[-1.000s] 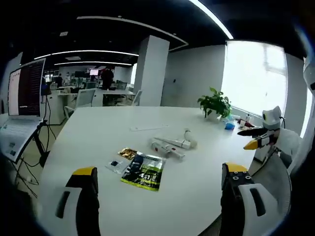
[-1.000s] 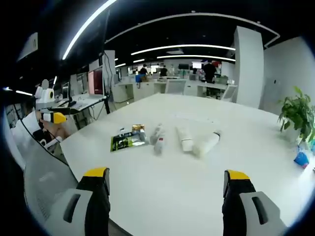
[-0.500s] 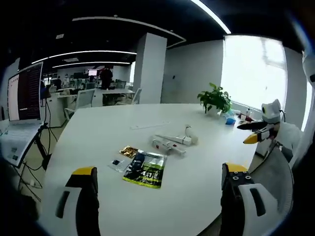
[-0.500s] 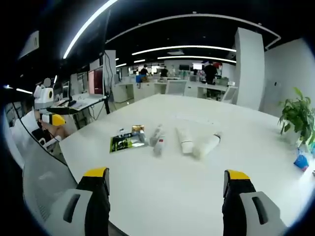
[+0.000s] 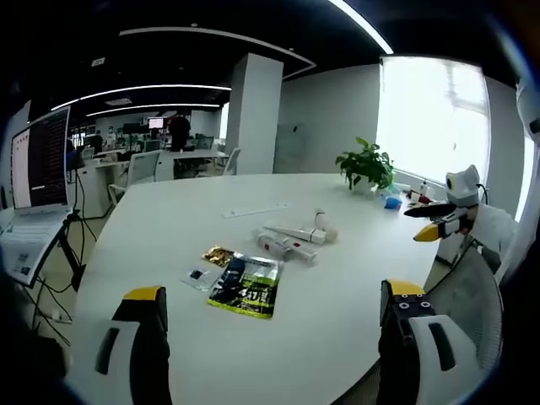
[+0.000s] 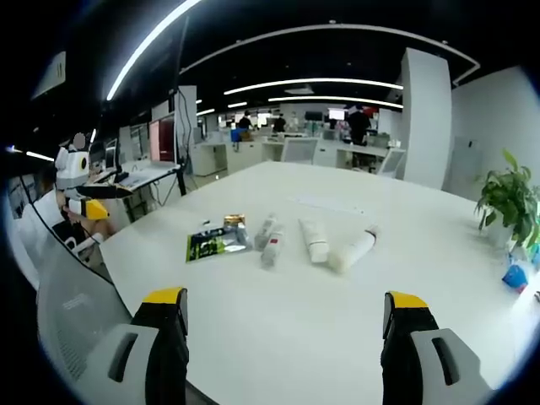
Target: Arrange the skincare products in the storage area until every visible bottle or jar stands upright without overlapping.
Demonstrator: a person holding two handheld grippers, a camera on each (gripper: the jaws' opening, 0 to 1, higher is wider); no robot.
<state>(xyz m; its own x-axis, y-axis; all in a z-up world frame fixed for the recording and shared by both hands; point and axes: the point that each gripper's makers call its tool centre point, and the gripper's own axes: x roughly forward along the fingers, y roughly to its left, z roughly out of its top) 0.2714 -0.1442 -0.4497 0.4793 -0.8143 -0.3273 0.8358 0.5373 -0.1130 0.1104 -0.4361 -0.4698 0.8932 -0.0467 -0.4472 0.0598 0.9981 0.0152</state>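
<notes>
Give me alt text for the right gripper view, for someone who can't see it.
Several white tubes and a green packet lie flat on a large white table in an open office. The right gripper has its jaws wide apart in the foreground, holding nothing. A potted plant stands at the right edge.

It was an open-plan office. A large white tabletop of meeting-room size stood in the foreground, with a mesh-backed office chair drawn up at its edge. Behind it ran rows of desks with monitors and chairs, where several people stood or sat. Long strip lights curved across a dark ceiling, a square white pillar rose mid-room, and a potted plant sat by a bright window. A screen on a stand stood to one side.
</notes>
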